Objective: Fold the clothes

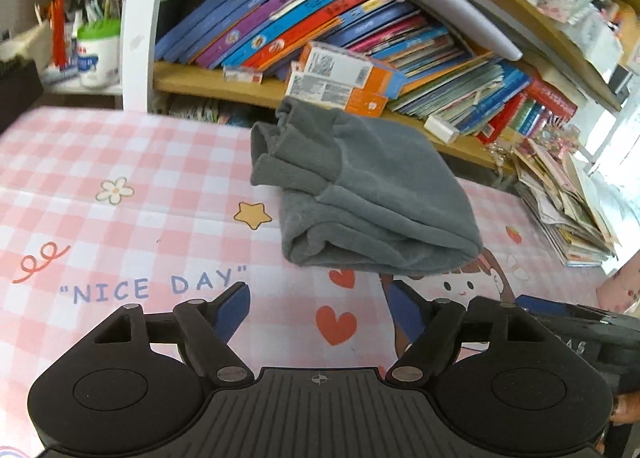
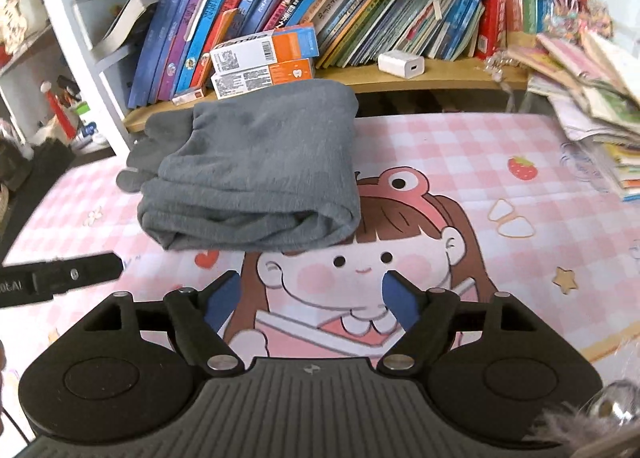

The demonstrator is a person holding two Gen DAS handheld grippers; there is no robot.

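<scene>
A grey garment [image 1: 360, 186] lies folded into a thick bundle on the pink checked tablecloth [image 1: 120, 218], its ribbed cuffs at the far left end. My left gripper [image 1: 320, 298] hovers short of the bundle's near edge, open, with only tablecloth between its blue pads. In the right wrist view the same grey garment [image 2: 256, 170] sits ahead and slightly left. My right gripper [image 2: 312, 290] is open too, apart from the cloth, above the cartoon girl print. Part of the other gripper shows at each view's side edge.
A wooden shelf [image 2: 440, 78] crammed with books runs behind the table. Orange and white boxes [image 2: 264, 58] and a white charger [image 2: 402, 64] rest on it, close behind the garment. A pile of booklets [image 2: 592, 98] sits on the table's right end. A white post [image 1: 140, 26] stands at left.
</scene>
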